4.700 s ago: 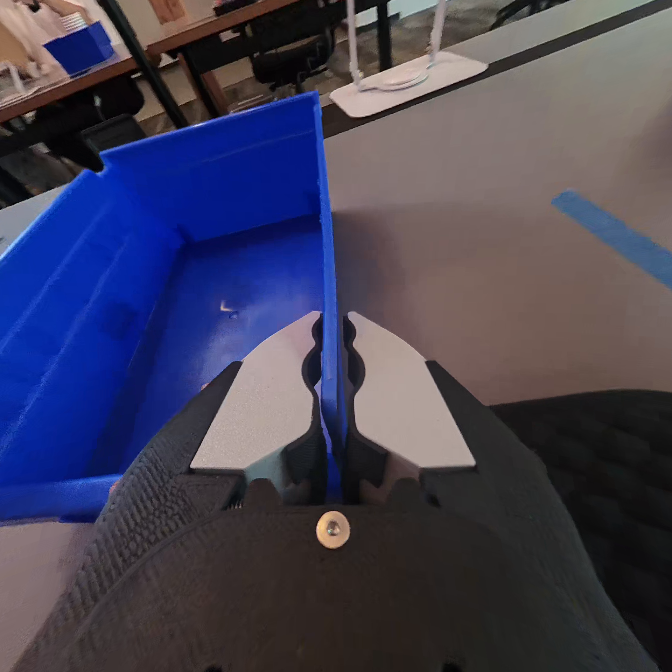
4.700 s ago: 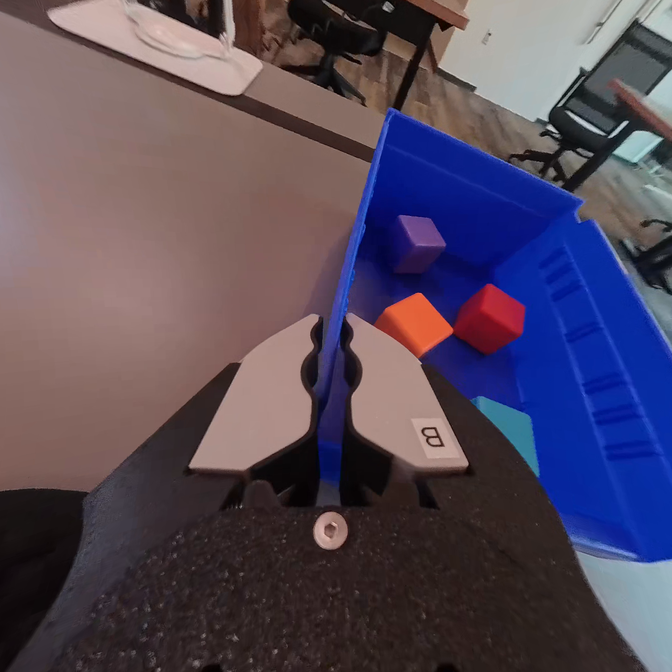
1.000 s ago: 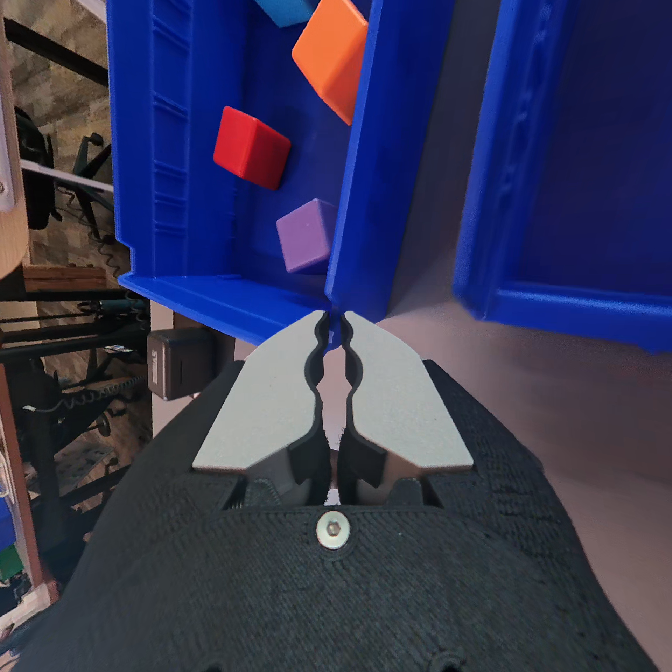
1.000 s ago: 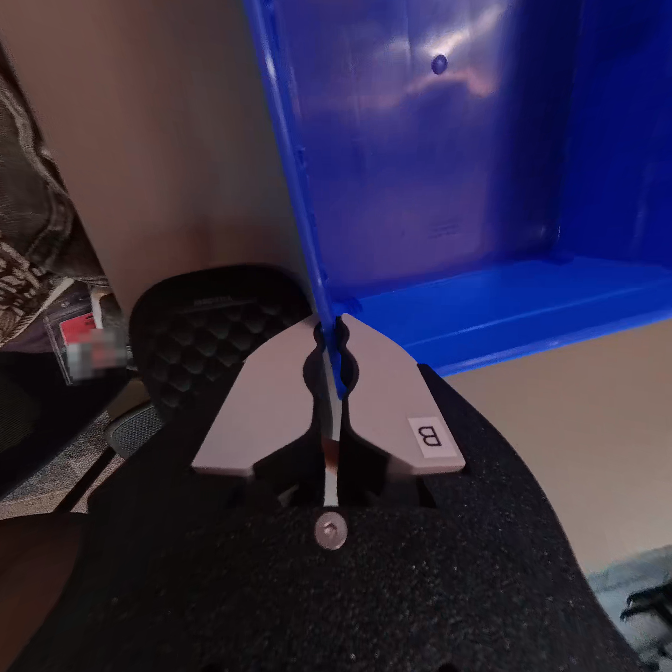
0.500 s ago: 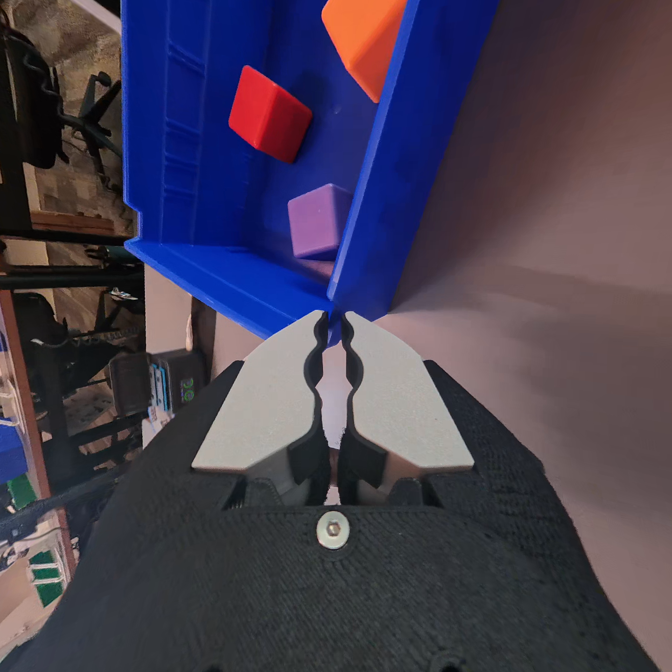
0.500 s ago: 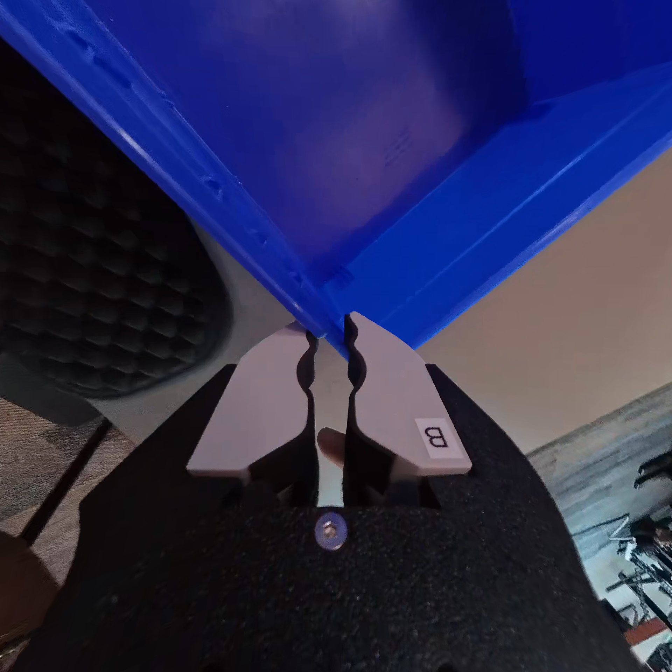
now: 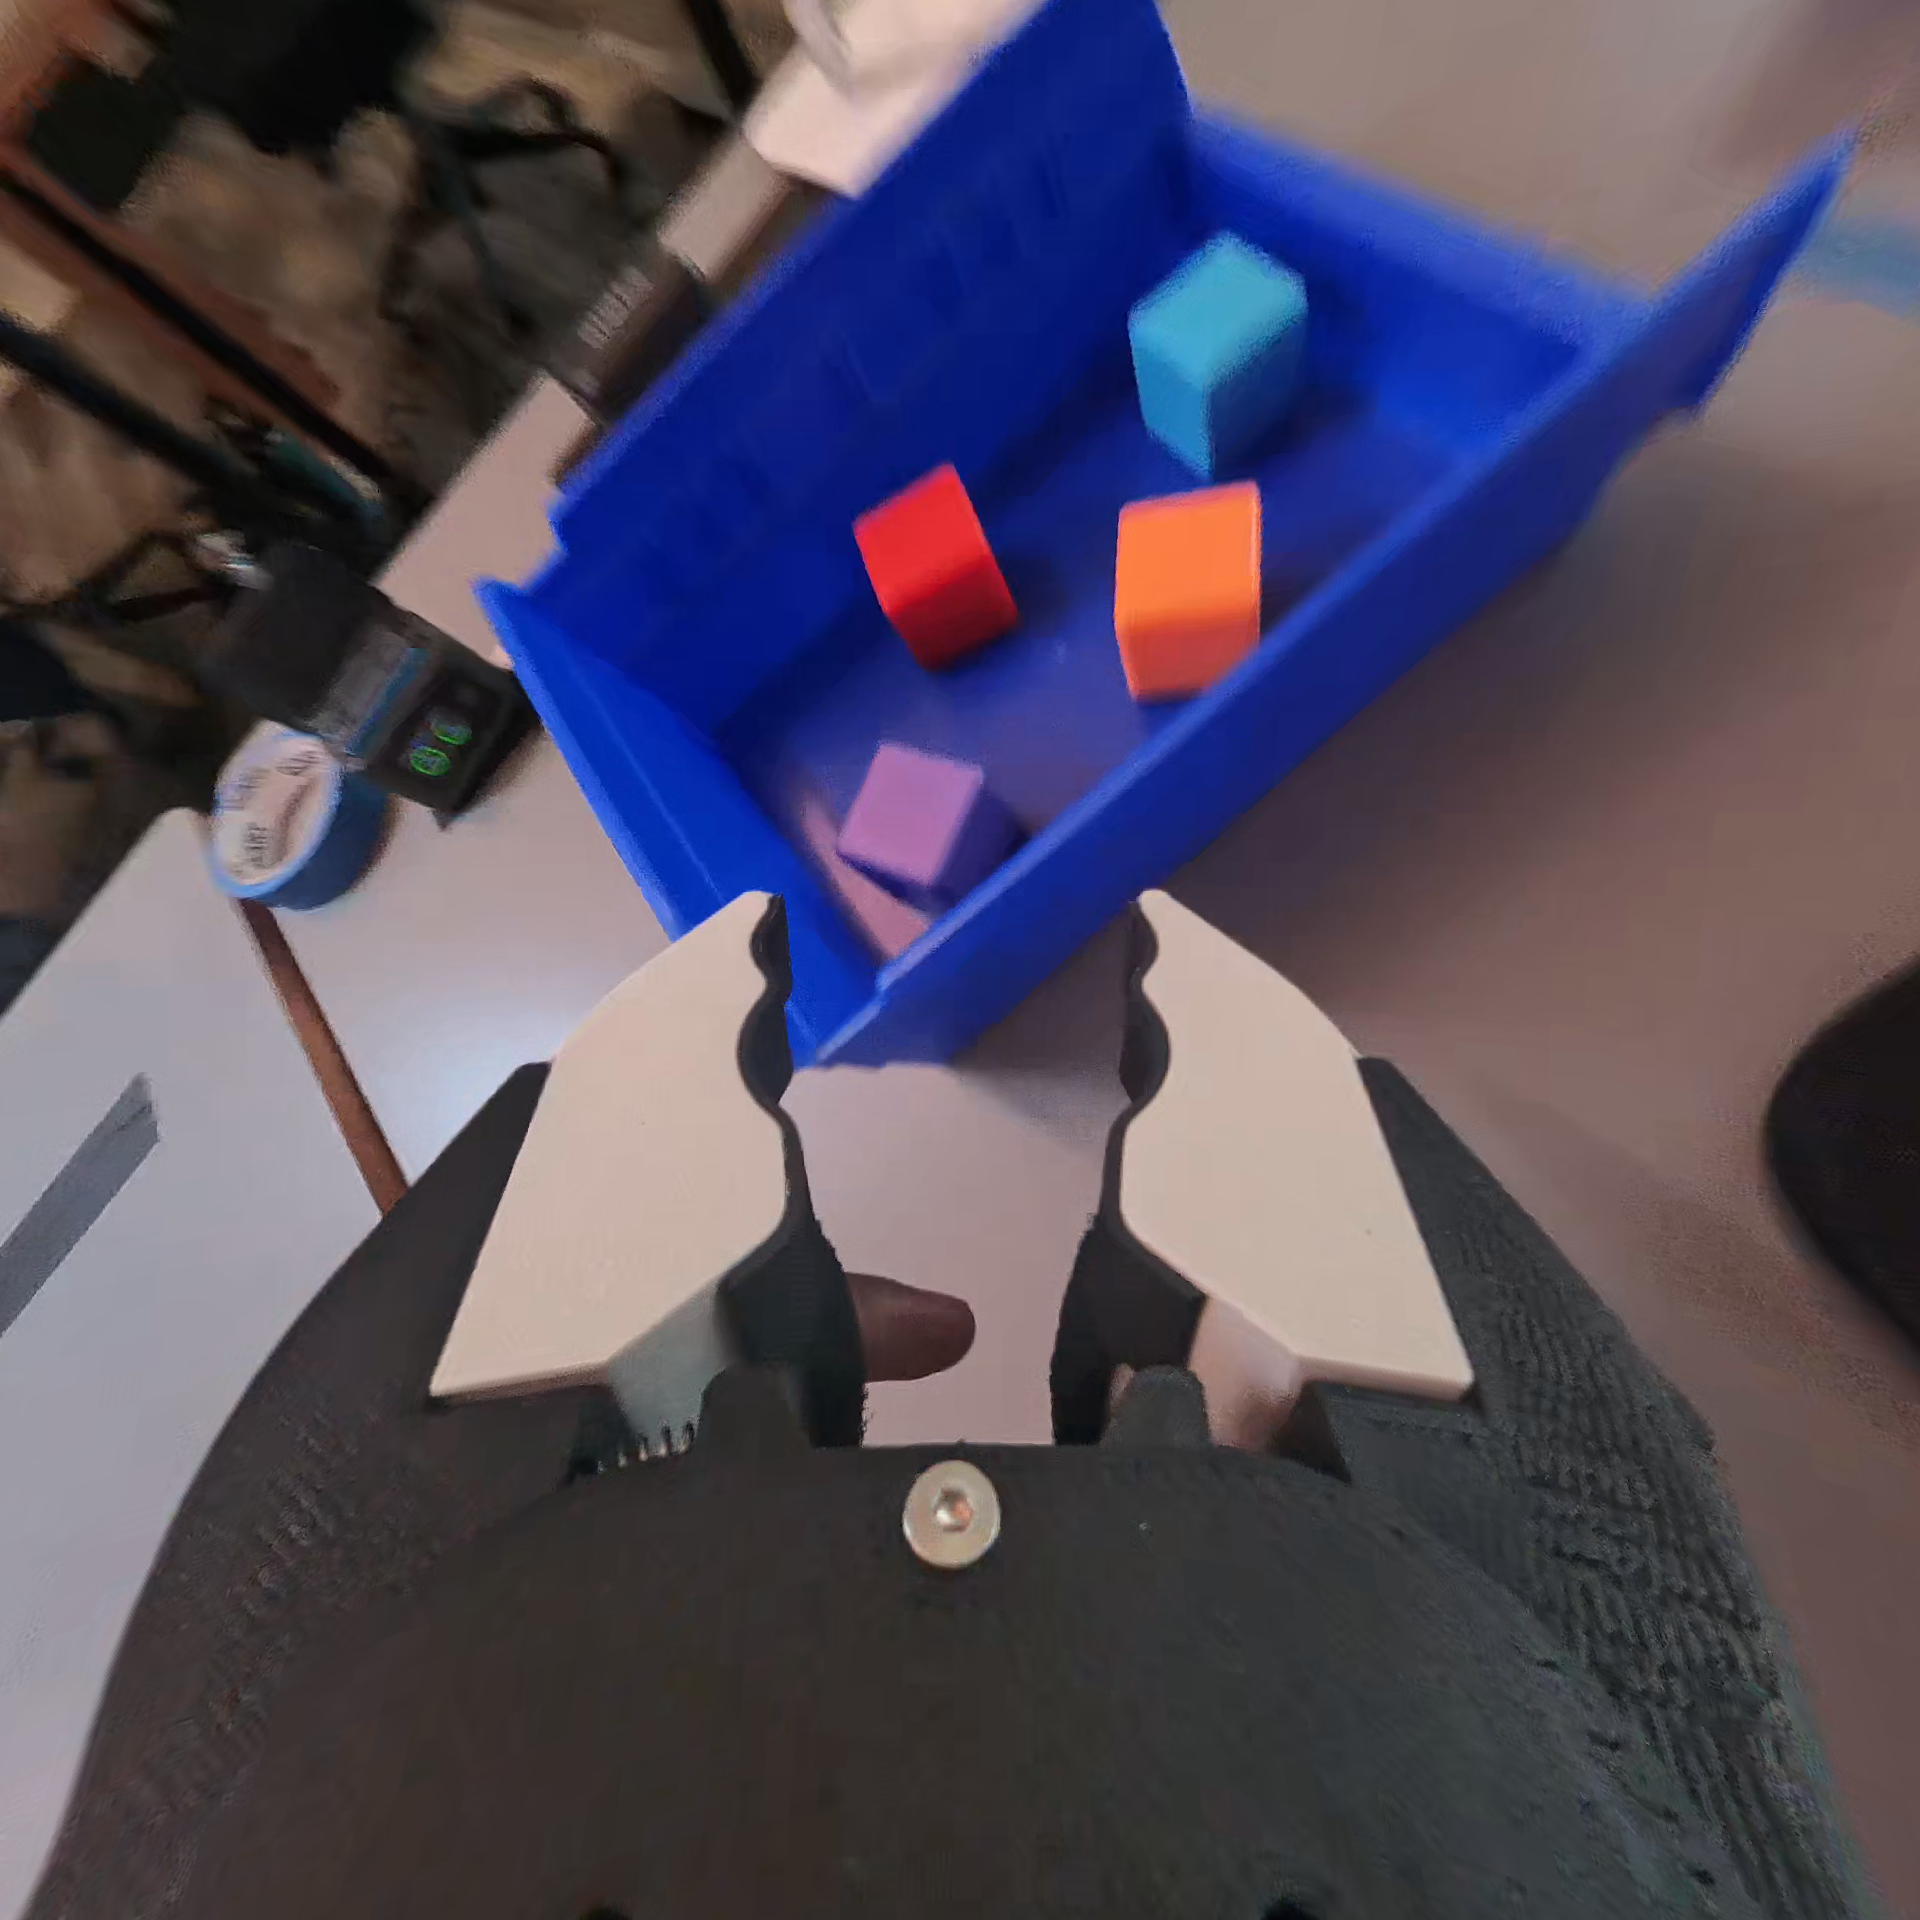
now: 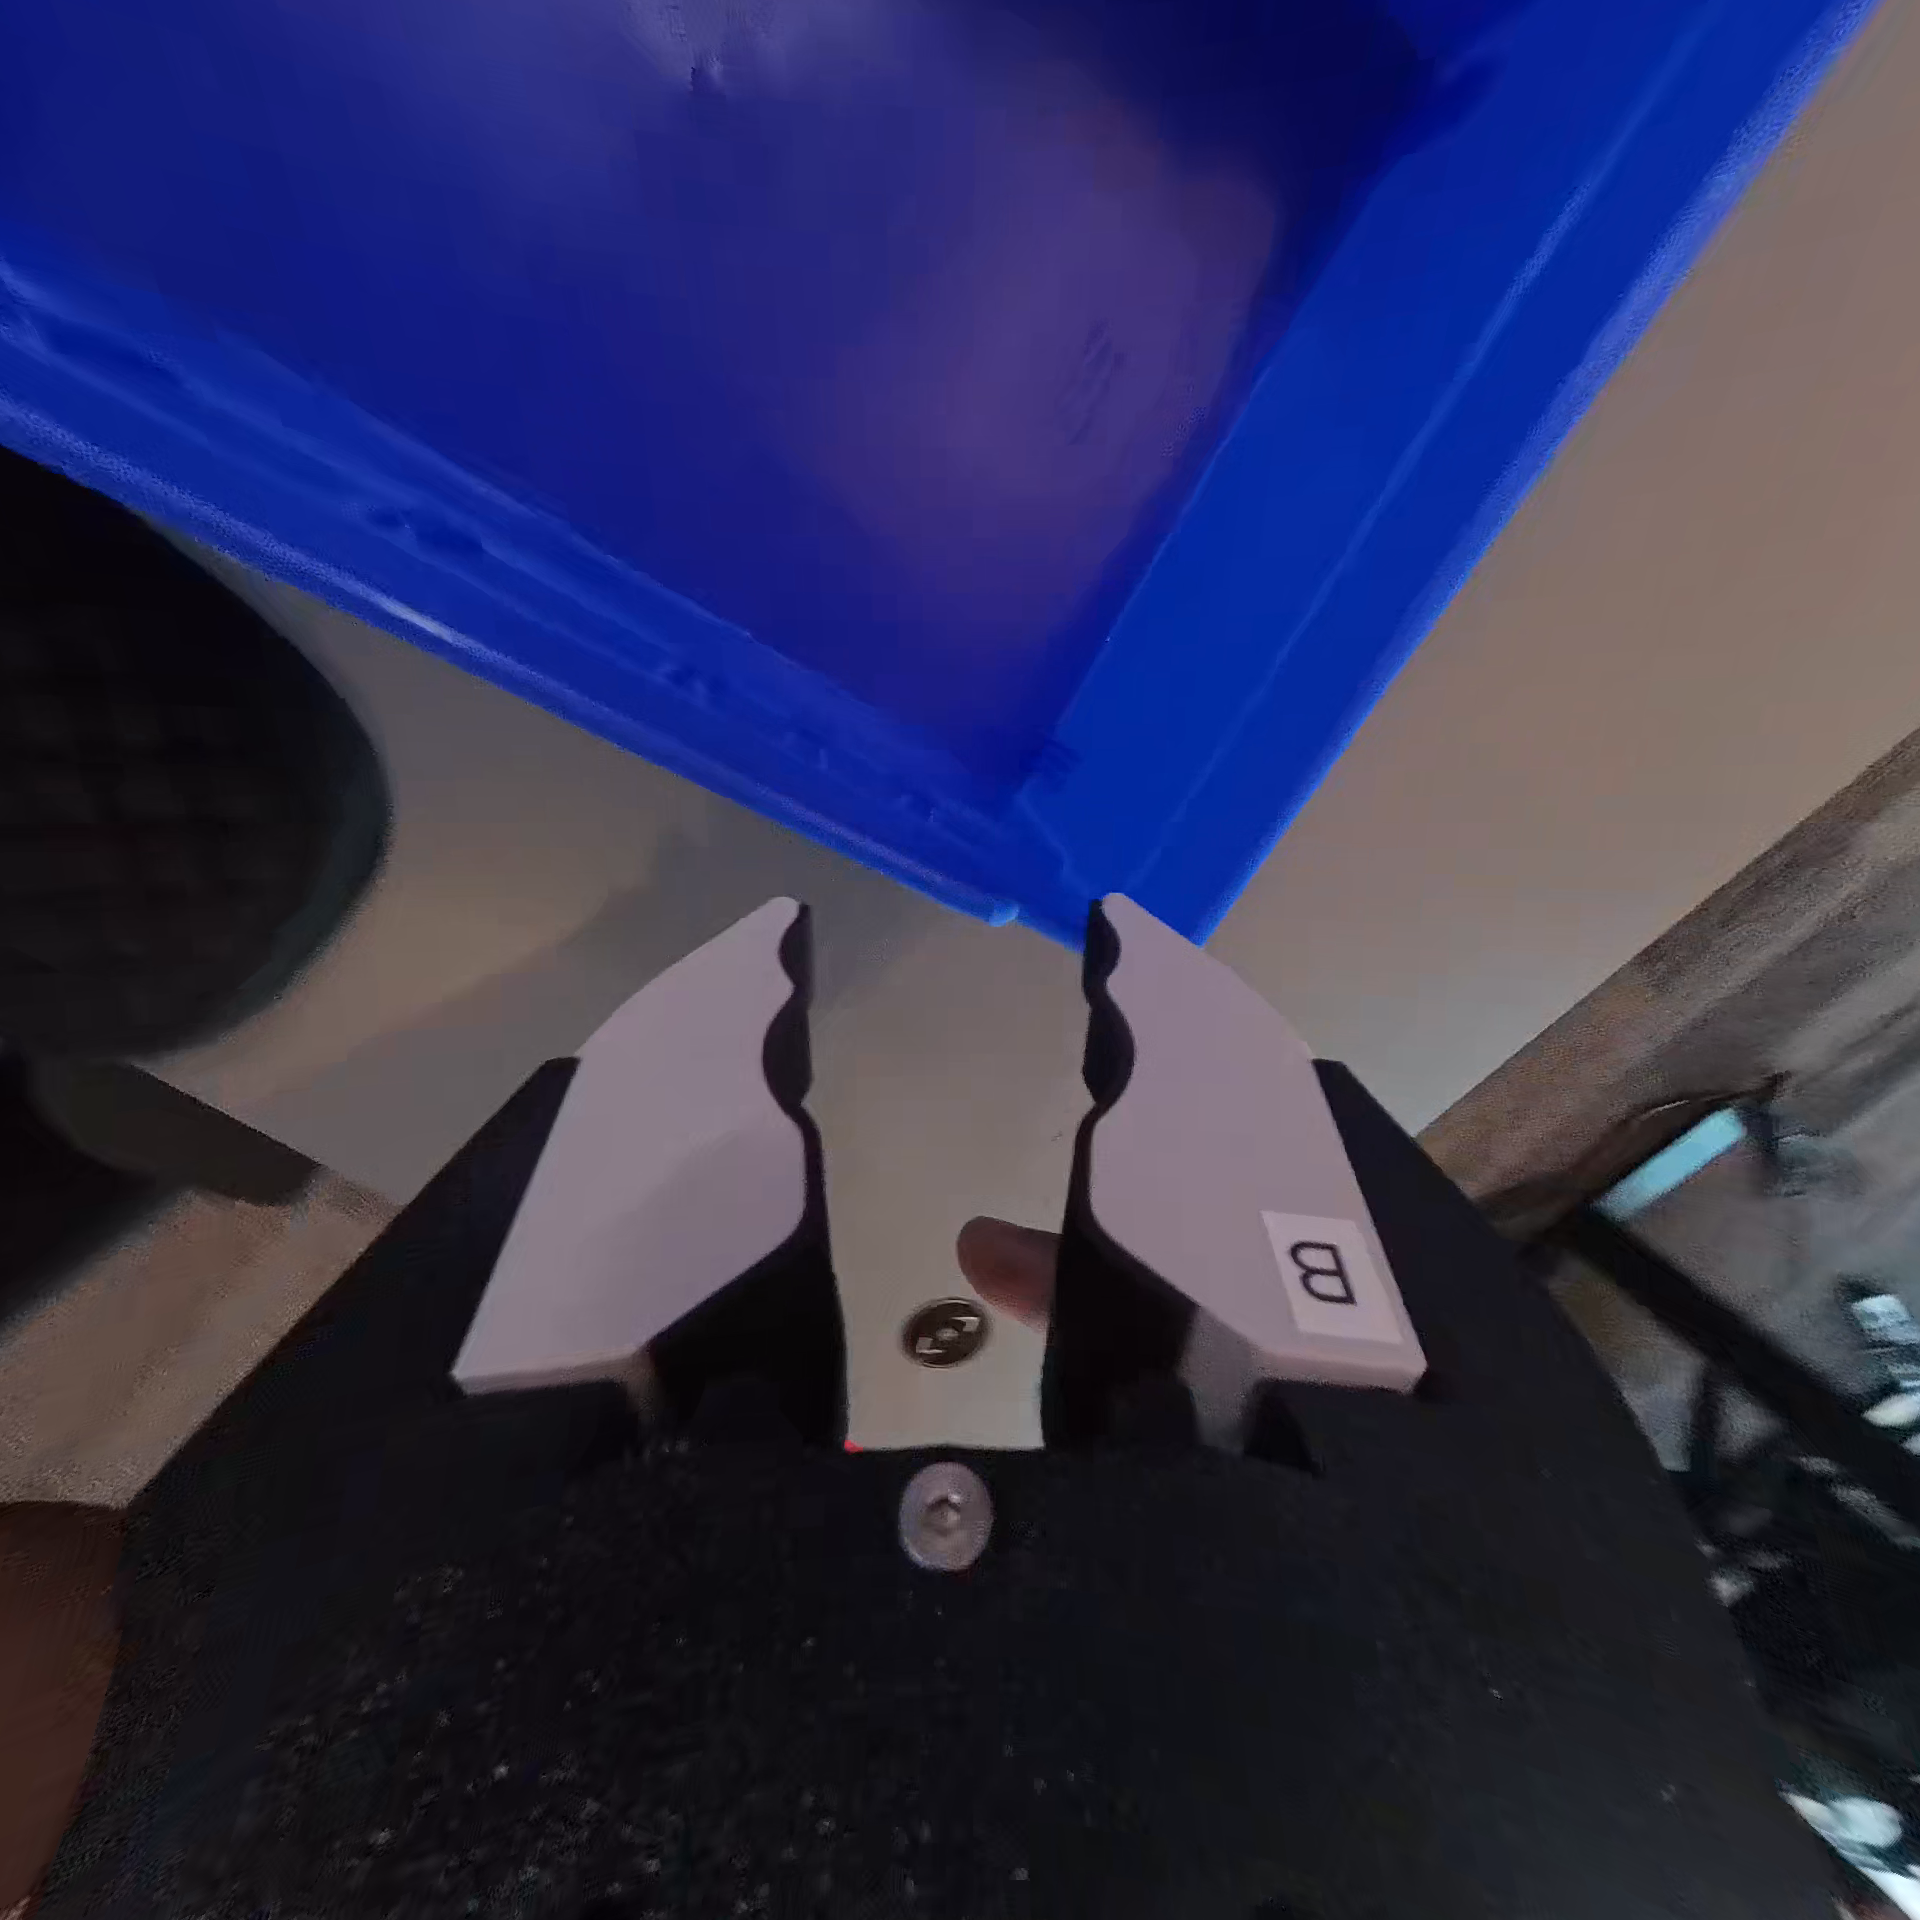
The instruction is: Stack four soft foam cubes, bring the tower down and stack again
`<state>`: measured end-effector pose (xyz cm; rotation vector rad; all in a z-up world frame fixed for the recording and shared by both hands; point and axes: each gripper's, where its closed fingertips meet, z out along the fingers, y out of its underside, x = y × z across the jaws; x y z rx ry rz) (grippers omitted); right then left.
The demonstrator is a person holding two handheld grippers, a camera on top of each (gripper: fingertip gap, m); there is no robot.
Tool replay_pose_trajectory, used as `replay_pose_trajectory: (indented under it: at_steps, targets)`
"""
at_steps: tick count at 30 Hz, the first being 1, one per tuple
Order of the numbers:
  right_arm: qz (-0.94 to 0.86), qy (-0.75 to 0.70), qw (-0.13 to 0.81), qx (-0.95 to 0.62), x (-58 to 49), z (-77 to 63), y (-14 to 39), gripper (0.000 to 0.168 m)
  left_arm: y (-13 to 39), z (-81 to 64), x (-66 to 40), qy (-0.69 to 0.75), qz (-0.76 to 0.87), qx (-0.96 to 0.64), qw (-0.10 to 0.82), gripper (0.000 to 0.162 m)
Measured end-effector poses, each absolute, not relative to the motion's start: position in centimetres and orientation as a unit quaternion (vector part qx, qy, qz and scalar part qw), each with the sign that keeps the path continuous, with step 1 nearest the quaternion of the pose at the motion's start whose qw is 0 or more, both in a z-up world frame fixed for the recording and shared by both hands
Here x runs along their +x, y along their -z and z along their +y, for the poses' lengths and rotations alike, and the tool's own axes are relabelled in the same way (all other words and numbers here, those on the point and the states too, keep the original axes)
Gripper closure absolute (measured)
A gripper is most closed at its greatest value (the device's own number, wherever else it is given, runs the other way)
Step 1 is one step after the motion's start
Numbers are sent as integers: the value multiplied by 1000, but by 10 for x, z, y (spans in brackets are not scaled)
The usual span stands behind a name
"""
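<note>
In the left wrist view a blue bin [image 7: 1226,831] on the table holds a red cube [image 7: 930,561], an orange cube [image 7: 1184,587], a light blue cube [image 7: 1216,348] and a purple cube [image 7: 914,816]. My left gripper [image 7: 954,914] is open and empty, its tips at the bin's near corner. In the right wrist view a second blue bin [image 8: 1299,623] shows nothing inside. My right gripper [image 8: 943,914] is open and empty, its tips just short of that bin's corner.
A roll of blue tape [image 7: 281,821] and a black device [image 7: 395,686] lie on the table left of the bin with the cubes. A black gripper body [image 7: 1860,1132] shows at the right edge. A dark textured object [image 8: 156,790] sits left of the second bin. The table edge [image 8: 1621,1039] runs at the right. The left gripper's tips are roughly 75 cm from the right gripper's. My right gripper's tips are some 15 cm from the dark textured object [image 8: 156,790].
Both grippers have opened and let go of the bin walls they were pinching. The left view has swung so the bin with the cubes now lies ahead.
</note>
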<state>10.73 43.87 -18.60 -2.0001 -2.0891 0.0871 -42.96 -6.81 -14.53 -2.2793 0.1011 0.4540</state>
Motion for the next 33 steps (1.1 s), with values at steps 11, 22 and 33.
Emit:
replay_pose_trajectory:
  at_steps: [11,22,33]
  targets:
    - [-654,-255,307,-642,-89,280,113,85,124,123,-293,-128,35,-901,414,102]
    - [-697,-60,138,-701,-121,264,236,101,233,142,-322,-88,17,-990,111,111]
    - [-735,41,111,-668,-105,281,272,132,260,133,-321,-89,49,-992,75,118]
